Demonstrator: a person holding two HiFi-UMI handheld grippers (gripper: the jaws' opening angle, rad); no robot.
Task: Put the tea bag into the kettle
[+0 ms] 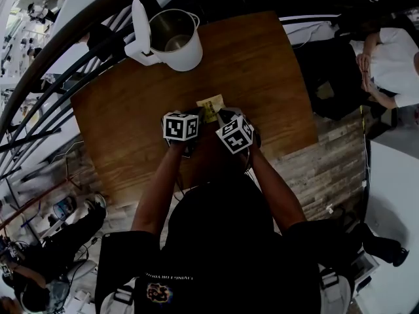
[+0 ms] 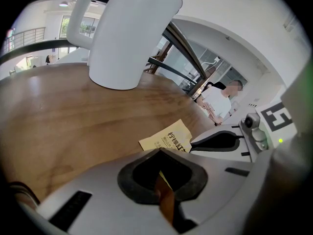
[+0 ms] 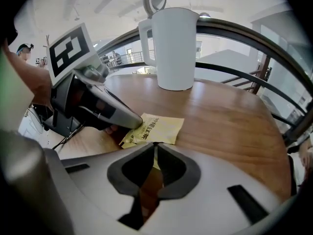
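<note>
- The left tool point(image 2: 159, 151) is clamping its jaws fully together on the tea bag point(image 3: 159, 129). A thin yellow strip of it is running down between the pads.
- The right tool point(image 3: 155, 147) is gripping the same tea bag. Its jaws are standing narrow, with a sliver of yellow paper passing between them.
- Both tools are pointing down and away from the person, with their tips close together. The left one is taking the tea bag's left side and the right one its right side.
- The cubes point(image 1: 181, 126) on the tools are facing up toward the head camera, side by side and just apart.
- Two bare forearms point(image 1: 159, 188) are reaching in from the near edge, one behind each tool.
- The tea bag, a flat yellow sachet with dark print, is being held between the two tools near the middle of the desk point(image 3: 230, 116). It is sitting low over the wood, and I cannot tell whether it is touching it.
- The kettle point(image 3: 175, 48) is standing upright at the far left of the desk, well apart from the tea bag. Its lid point(image 1: 139, 18) is standing open and its steel inside is showing.
- A dark railing point(image 3: 254, 38) is curving round the far side of the desk.
- A person point(image 1: 393, 64) in a white shirt is sitting off to the far right, well apart from the desk.
</note>
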